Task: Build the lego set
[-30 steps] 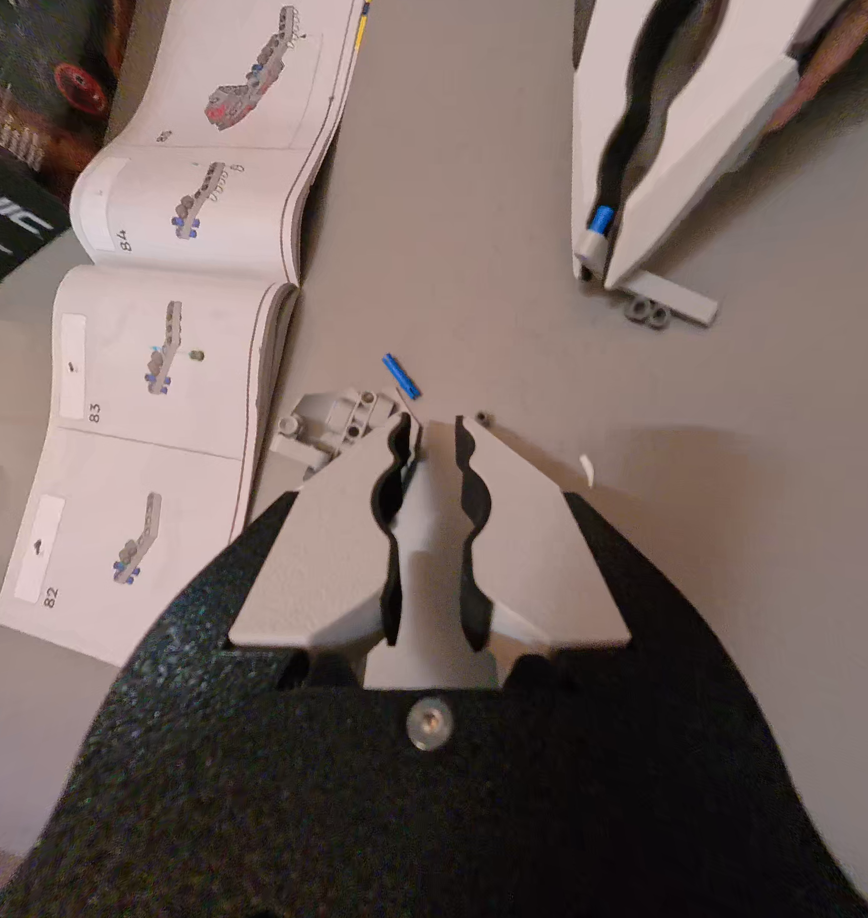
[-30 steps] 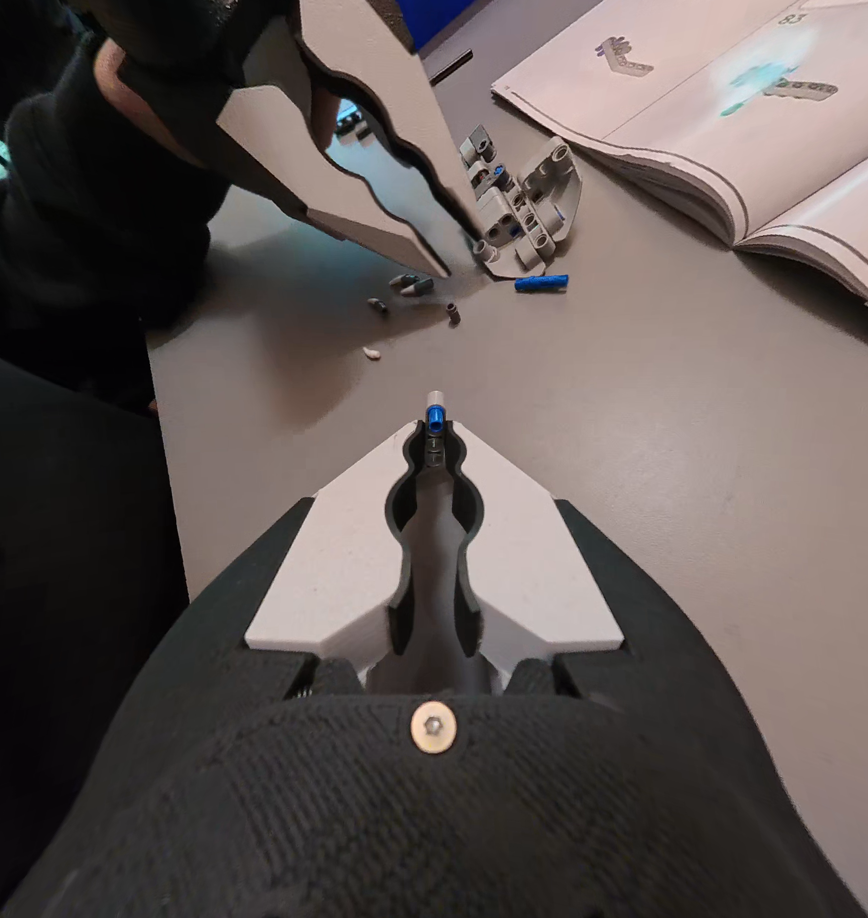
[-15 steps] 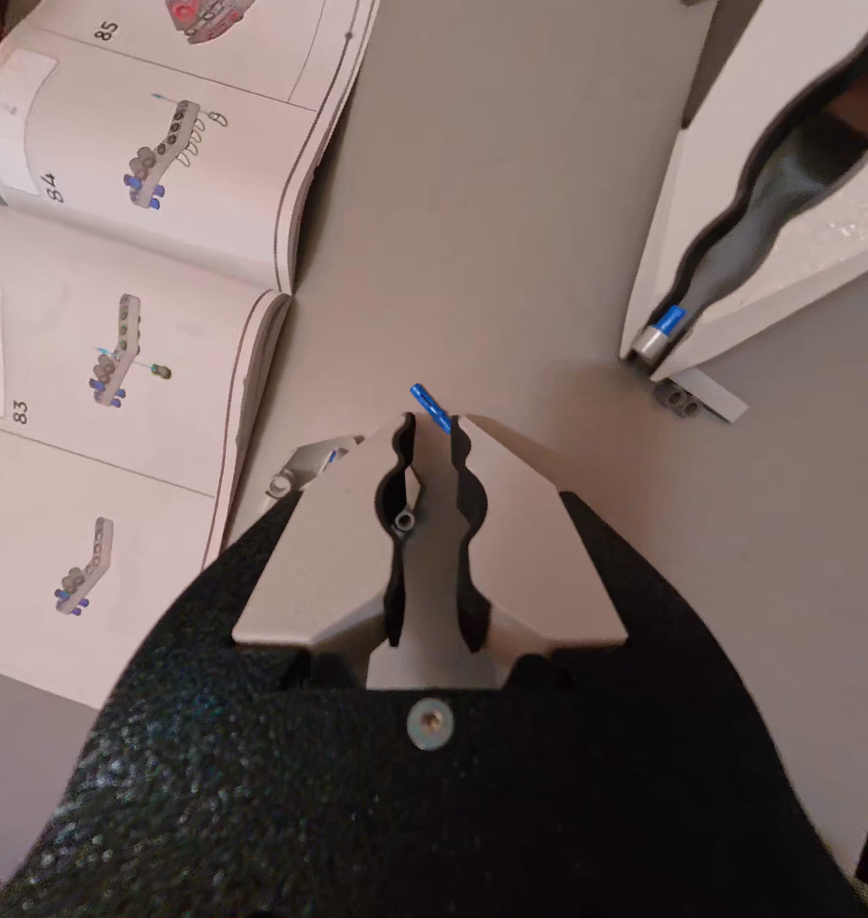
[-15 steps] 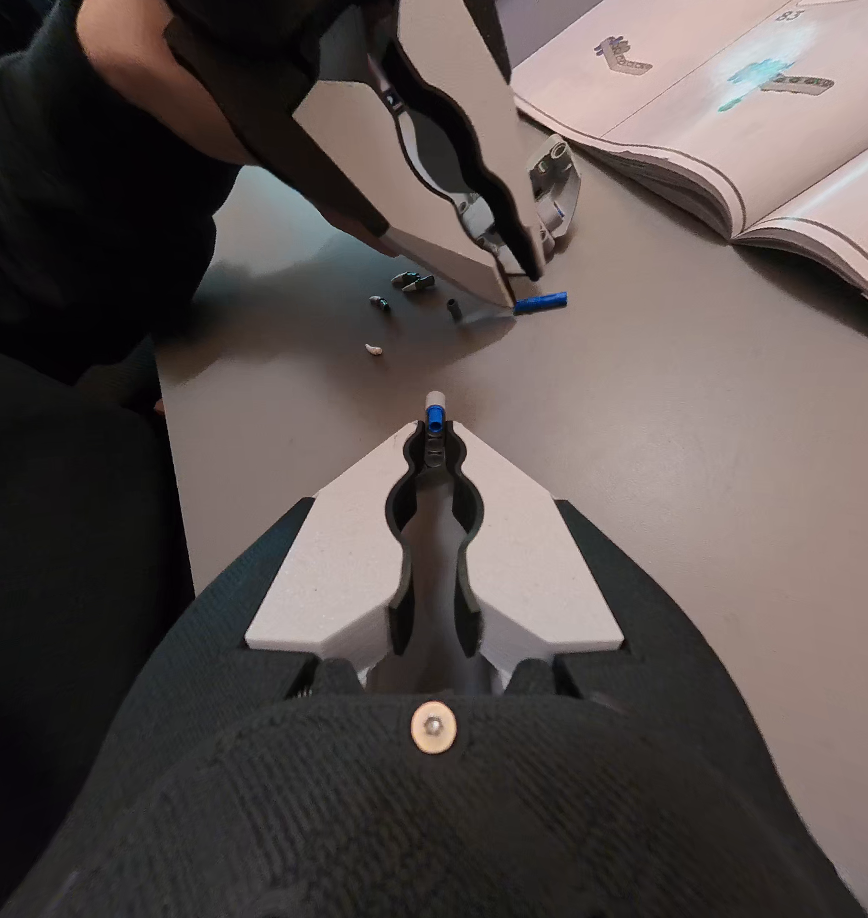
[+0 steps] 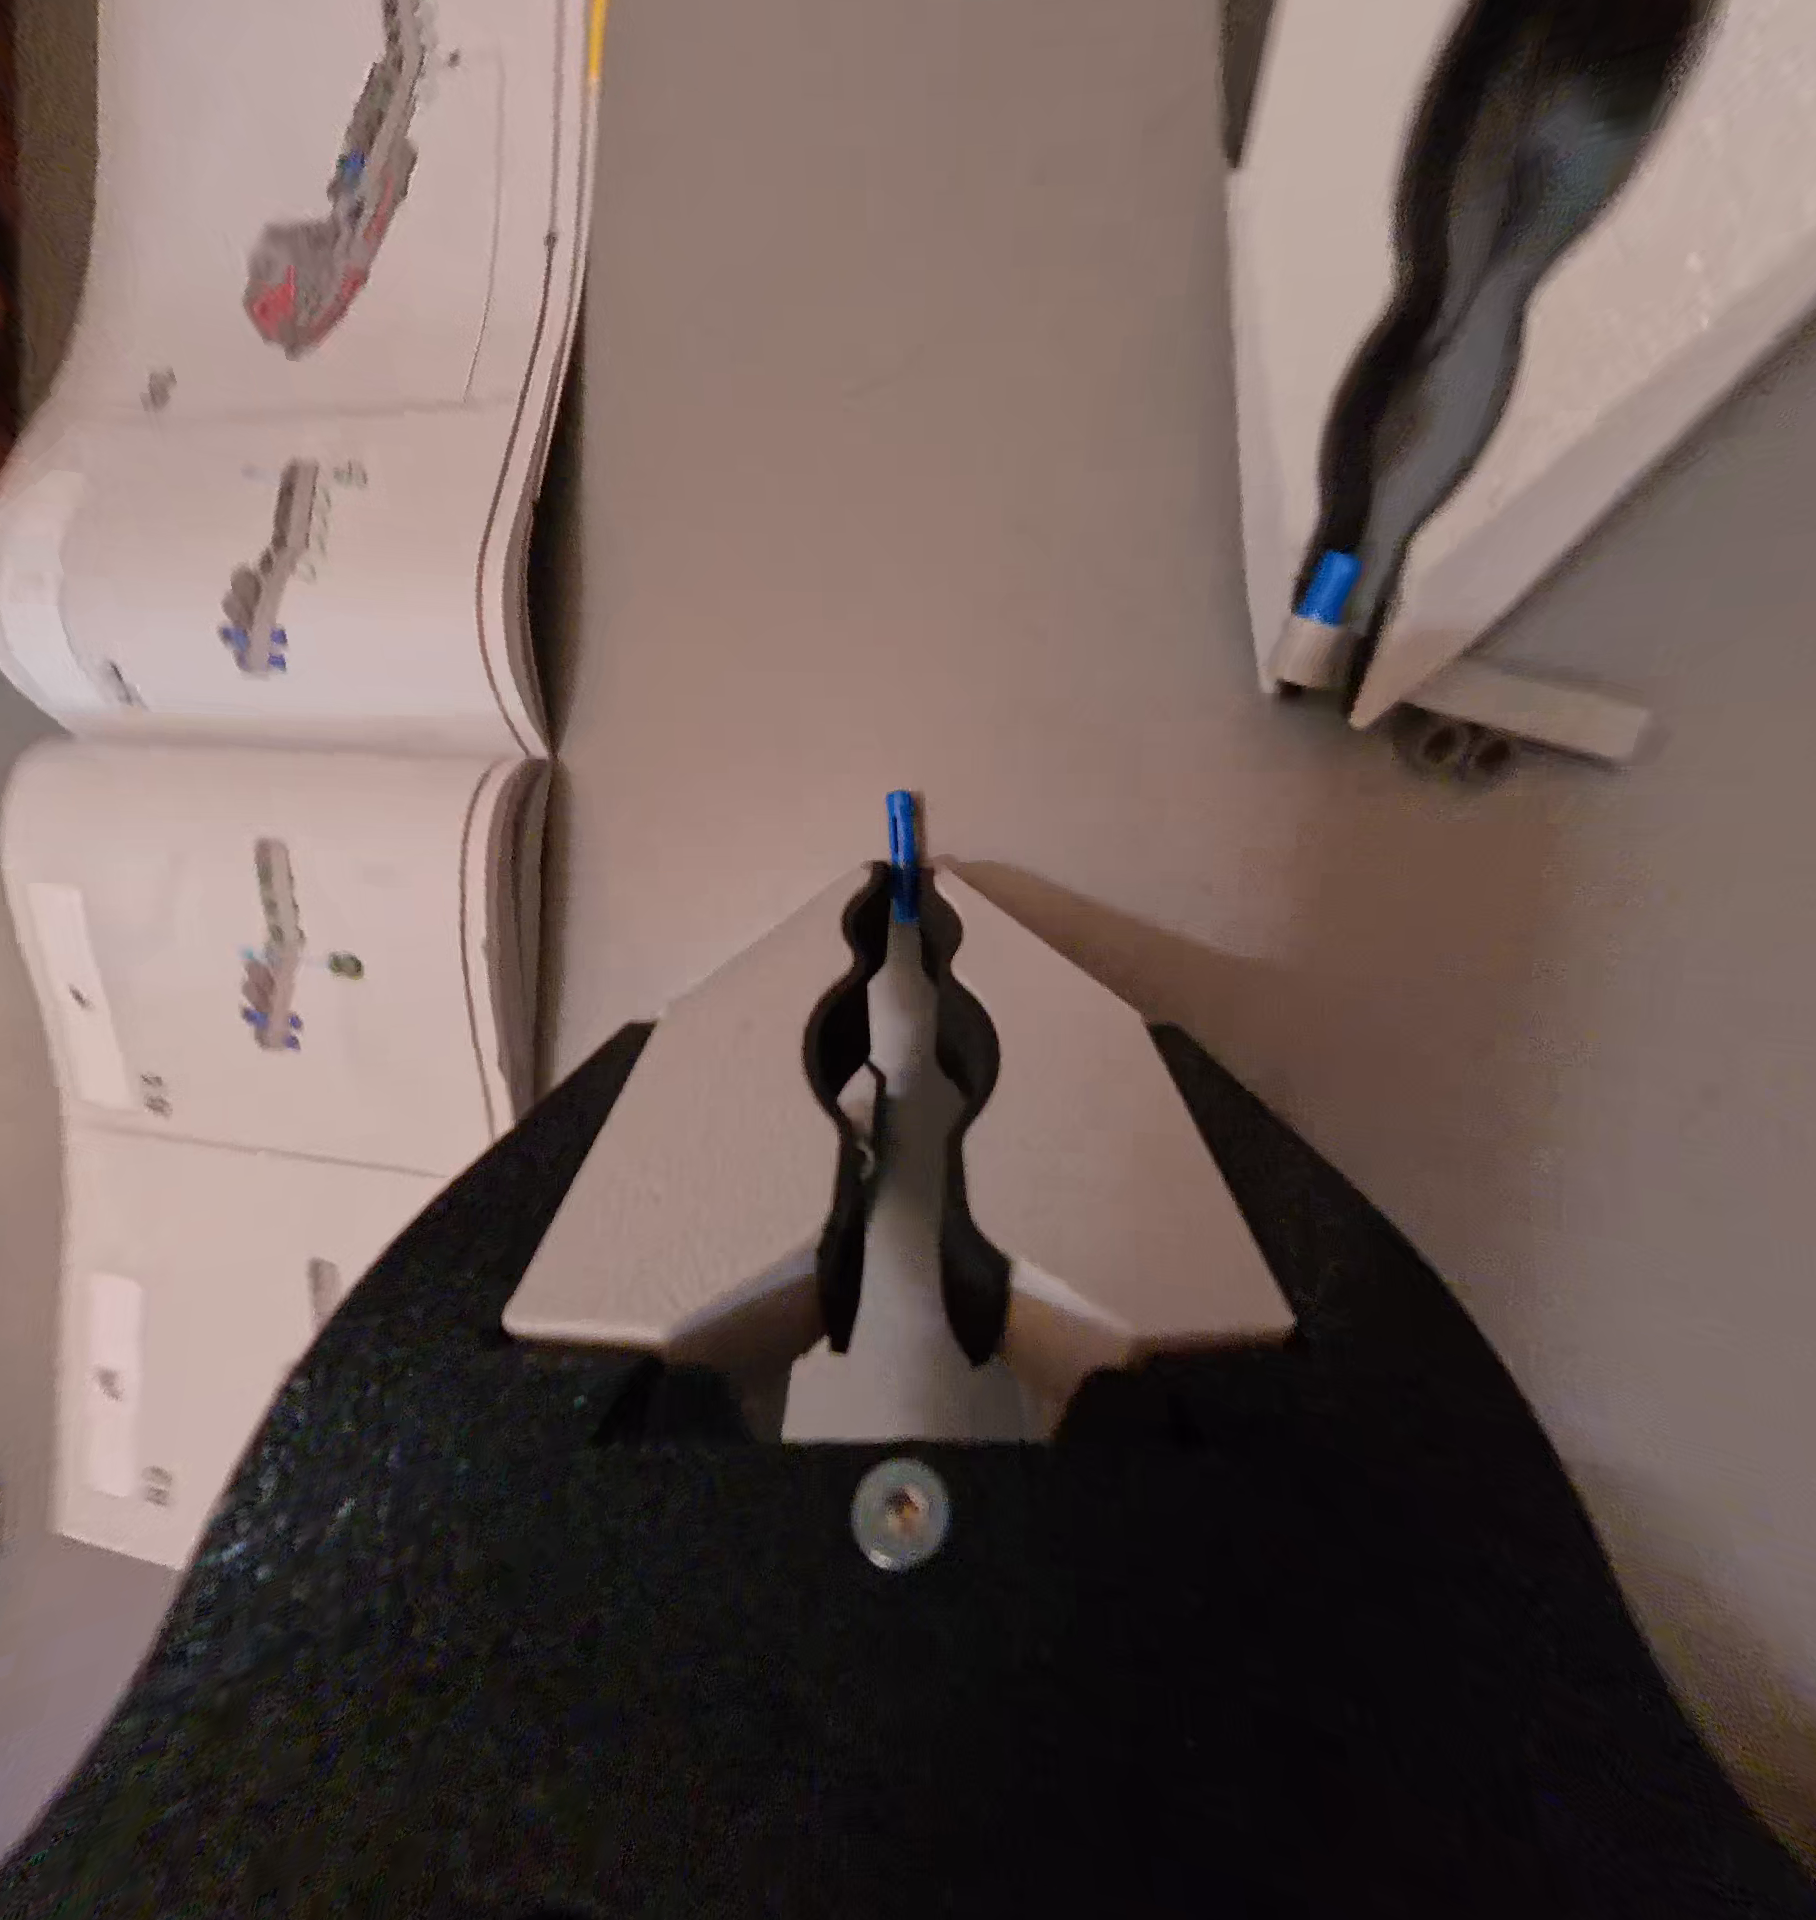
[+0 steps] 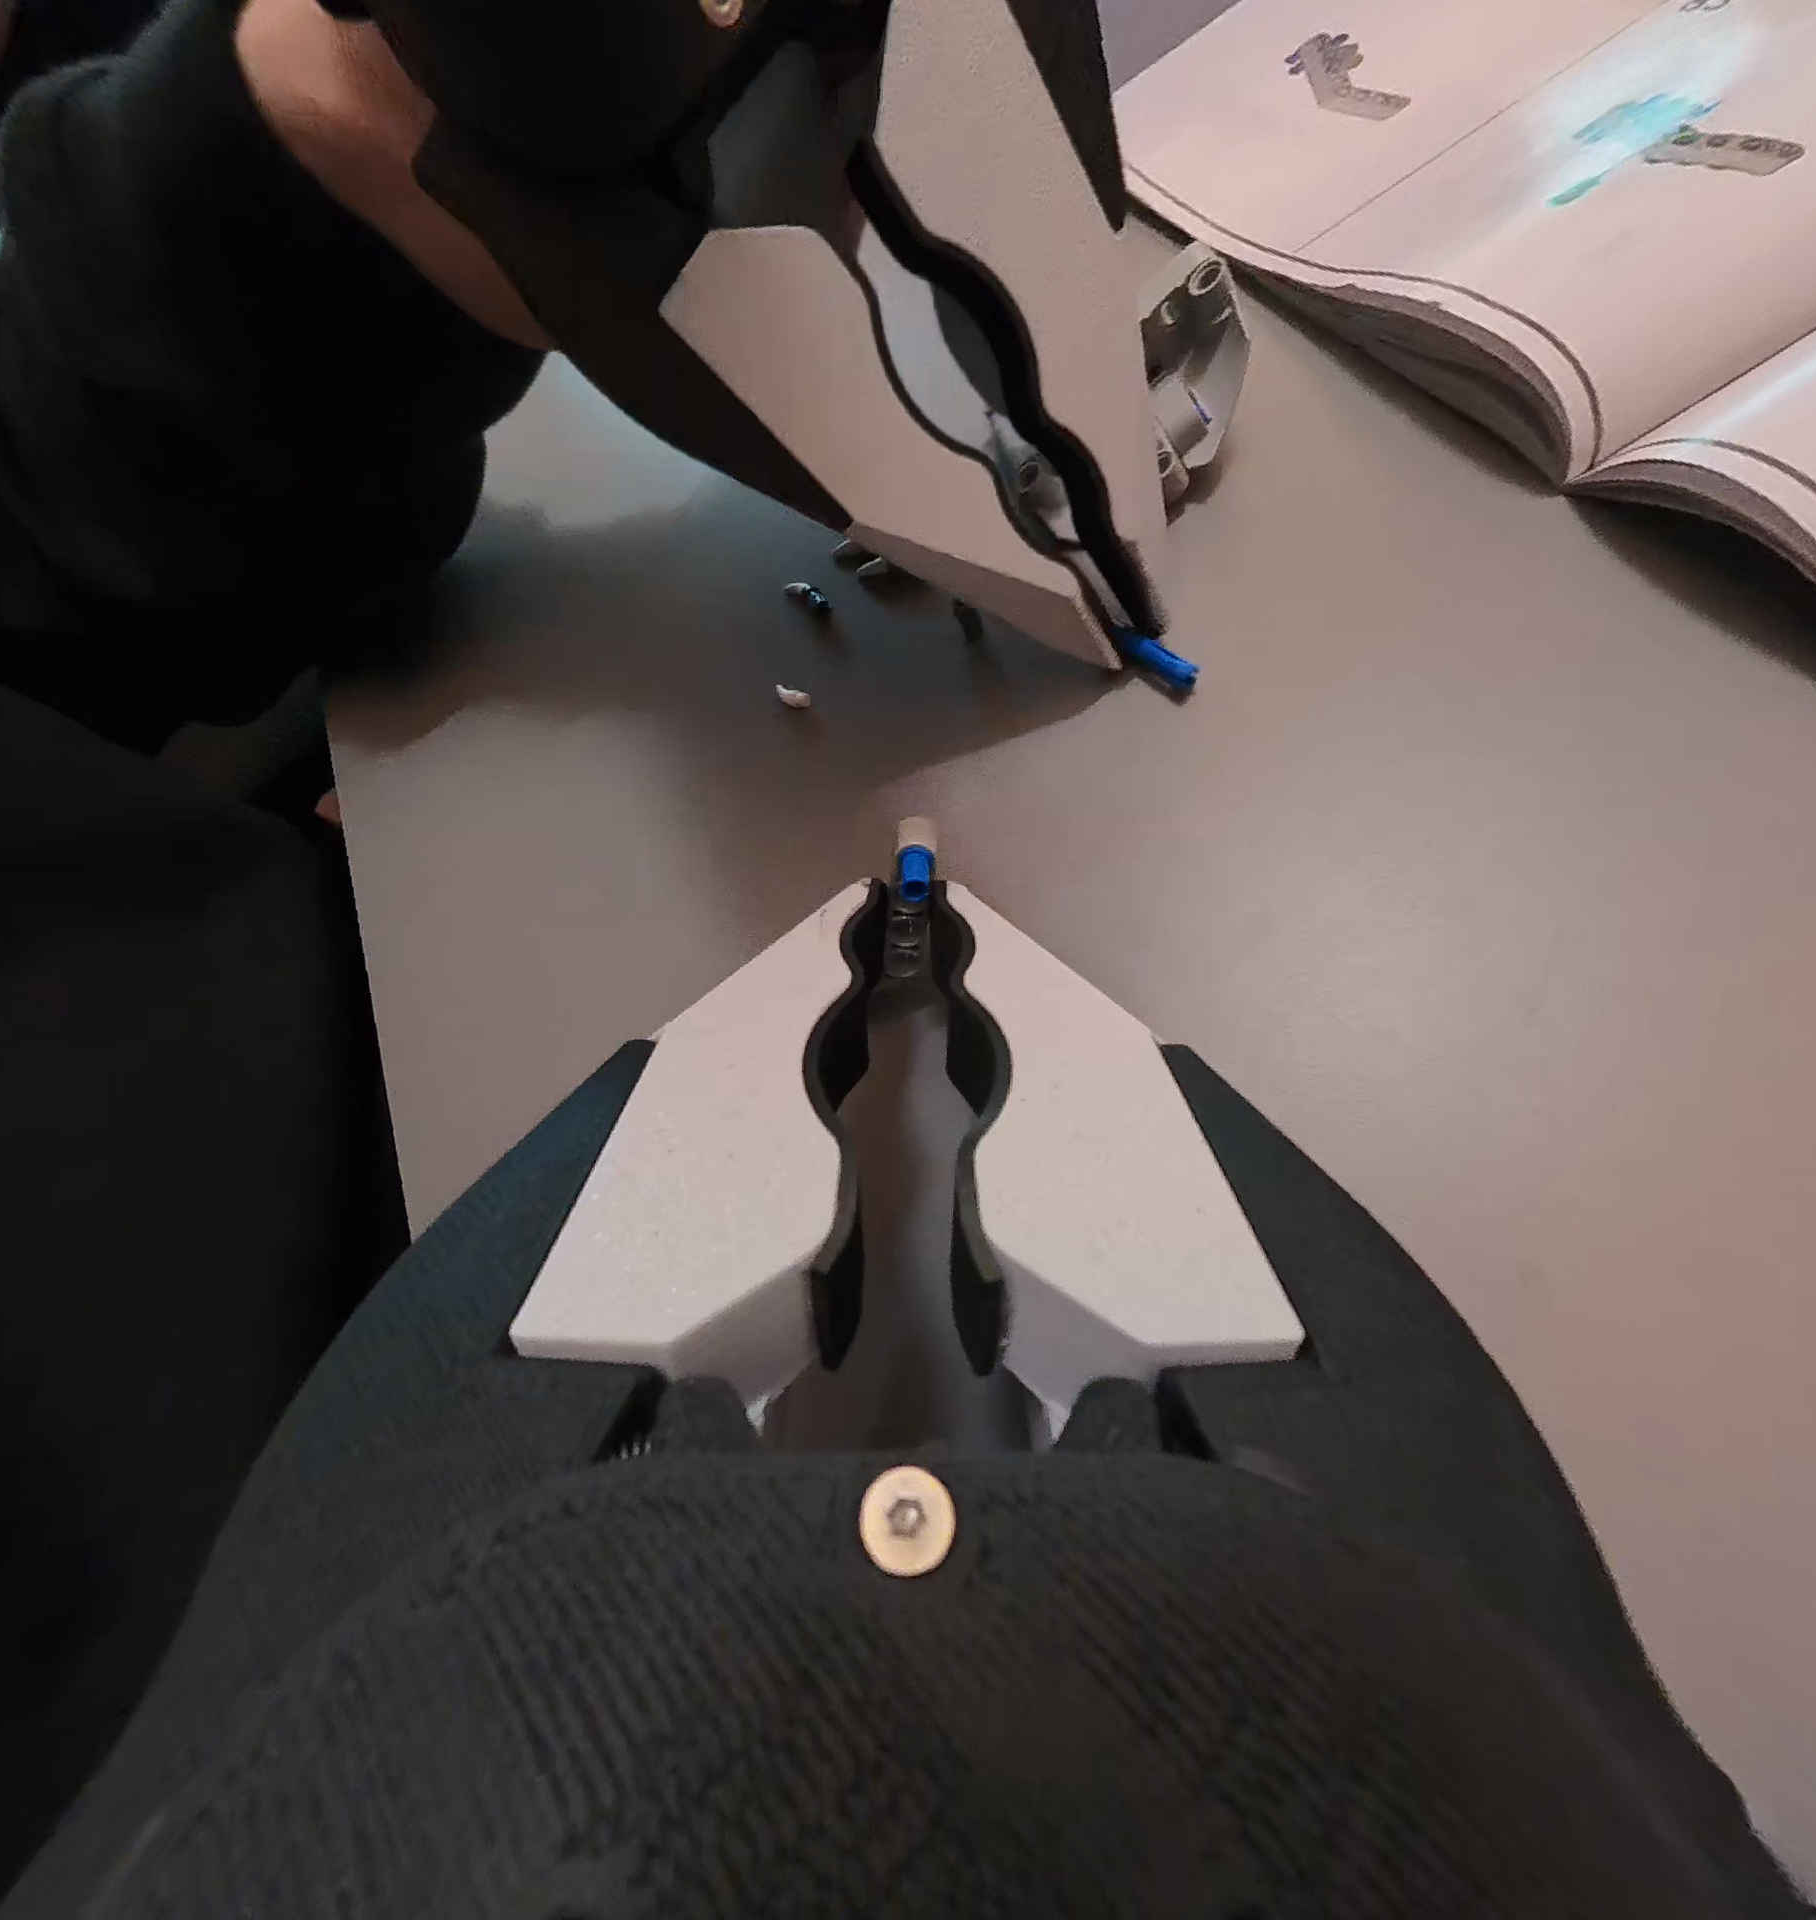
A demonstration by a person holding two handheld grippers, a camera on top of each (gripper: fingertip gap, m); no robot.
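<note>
At frame centre the left gripper point(image 5: 902, 868) pinches a blue pin point(image 5: 900, 831); the right gripper point(image 6: 912, 883) clamps a grey beam point(image 6: 905, 930) carrying its own blue peg point(image 6: 913, 864); the instruction booklet point(image 5: 260, 582) lies at left.

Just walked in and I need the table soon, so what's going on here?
A person is building a lego set with a tool in each hand. The left tool is shut on a loose blue pin at the grey table. The right tool grips a small grey piece with a blue pin. An instruction booklet lies open alongside.

Matt grey table point(image 5: 883, 416), paper instruction booklet point(image 5: 260, 582)
</note>
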